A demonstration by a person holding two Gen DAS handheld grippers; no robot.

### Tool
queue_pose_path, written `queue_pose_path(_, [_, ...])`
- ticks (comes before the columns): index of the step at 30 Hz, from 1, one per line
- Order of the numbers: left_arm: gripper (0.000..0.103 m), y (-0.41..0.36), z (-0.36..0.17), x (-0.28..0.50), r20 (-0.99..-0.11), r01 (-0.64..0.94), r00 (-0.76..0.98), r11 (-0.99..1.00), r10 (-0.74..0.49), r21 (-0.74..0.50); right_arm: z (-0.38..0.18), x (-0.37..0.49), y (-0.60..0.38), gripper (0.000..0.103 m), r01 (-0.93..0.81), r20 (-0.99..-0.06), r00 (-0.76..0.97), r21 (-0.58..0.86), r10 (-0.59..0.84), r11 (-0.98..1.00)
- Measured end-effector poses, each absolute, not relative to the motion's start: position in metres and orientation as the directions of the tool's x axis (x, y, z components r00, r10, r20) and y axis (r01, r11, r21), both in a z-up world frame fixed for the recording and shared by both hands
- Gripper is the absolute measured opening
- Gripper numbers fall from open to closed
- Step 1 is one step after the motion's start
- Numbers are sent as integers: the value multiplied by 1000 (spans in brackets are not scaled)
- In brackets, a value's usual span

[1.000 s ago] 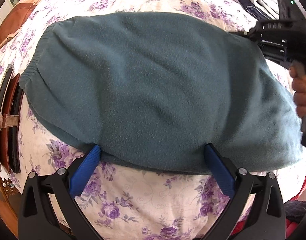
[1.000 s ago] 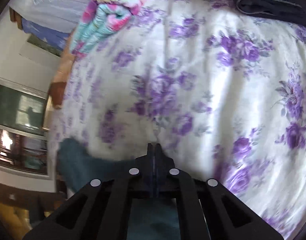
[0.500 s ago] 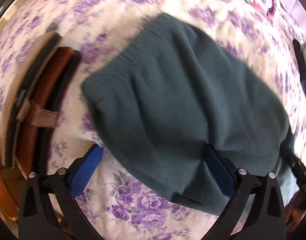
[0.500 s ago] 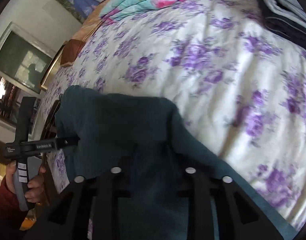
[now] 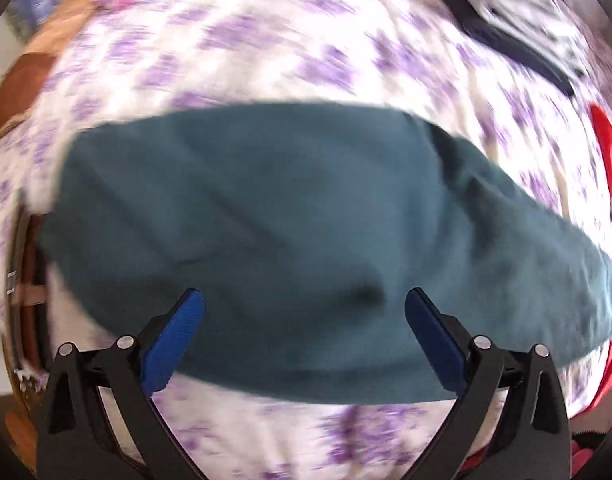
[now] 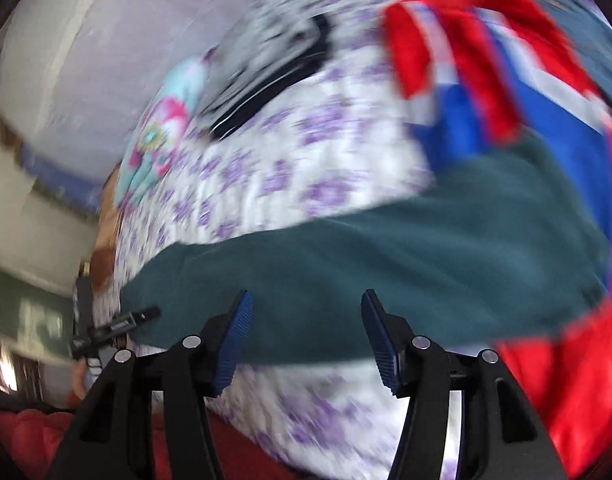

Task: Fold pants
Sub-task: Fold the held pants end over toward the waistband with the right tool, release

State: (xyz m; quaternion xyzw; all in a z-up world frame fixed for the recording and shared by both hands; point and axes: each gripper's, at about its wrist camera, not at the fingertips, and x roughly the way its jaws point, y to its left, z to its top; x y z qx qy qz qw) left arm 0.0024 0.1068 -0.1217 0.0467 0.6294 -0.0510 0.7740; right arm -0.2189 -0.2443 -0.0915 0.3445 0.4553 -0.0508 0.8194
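The bed (image 5: 266,60), in a purple-flowered sheet, fills both frames; teal pants (image 5: 290,232) lie folded across centre, dark folded clothes (image 5: 502,36) upper right, red-and-blue garment (image 6: 506,80) far right.

I saw open flowered bedspread (image 5: 266,52) beyond the folded teal pants (image 5: 290,216), enough room to pass a gripper. On my right a red, white and blue garment (image 6: 518,80) crowded that end of the pants, touching them, and a dark-and-grey clothes stack (image 5: 506,32) blocked the far right corner
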Motion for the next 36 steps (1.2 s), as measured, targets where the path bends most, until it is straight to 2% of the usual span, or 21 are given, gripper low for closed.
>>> queue_pose_path(5, [99, 90, -140, 10, -980, 204, 186, 973, 75, 113, -115, -283, -297, 56, 595, -780, 614, 561, 125, 576])
queue_pose_path(10, [99, 90, -142, 20, -978, 215, 185, 968, 91, 131, -138, -291, -330, 48, 621, -706, 701, 674, 103, 400])
queue_pose_path(13, [99, 87, -138, 9, -979, 210, 187, 970, 82, 121, -156, -289, -342, 34, 633, -679, 725, 724, 116, 275])
queue_pose_path(14, [99, 92, -135, 5, -979, 198, 189, 974, 71, 109, -159, -289, -345, 28, 628, -664, 738, 741, 120, 237])
queue_pose_path(15, [99, 99, -131, -2, -980, 187, 191, 978, 61, 97, -162, -288, -346, 16, 622, -652, 749, 754, 119, 214])
queue_pose_path(17, [99, 109, -128, -7, -980, 165, 190, 982, 55, 88, -158, -283, -344, 6, 615, -650, 752, 752, 110, 237])
queue_pose_path(20, [99, 128, -127, -11, -983, 111, 178, 992, 42, 62, -127, -264, -330, 4, 595, -669, 740, 700, 70, 394])
queue_pose_path(22, [99, 138, -124, -13, -983, 76, 180, 996, 30, 44, -91, -234, -308, 4, 524, -676, 735, 611, 48, 593])
queue_pose_path(25, [99, 155, -118, -19, -982, 21, 189, 1000, 14, 18, -49, -171, -253, 4, 317, -685, 723, 440, 86, 840])
queue_pose_path(28, [99, 173, -114, -26, -979, -44, 203, 999, 3, -6, -38, -113, -175, 4, 38, -698, 688, 307, 198, 951])
queue_pose_path(31, [99, 199, -111, -38, -977, -119, 212, 992, -2, -28, -55, -76, -81, 4, -257, -734, 594, 214, 329, 942])
queue_pose_path(33, [99, 215, -109, -48, -977, -171, 215, 985, 5, -33, -93, -61, -18, 4, -444, -806, 449, 175, 387, 879])
queue_pose_path(36, [99, 243, -113, -61, -980, -264, 200, 963, 3, -51, -155, -63, 32, 8, -569, -909, 232, 163, 348, 806])
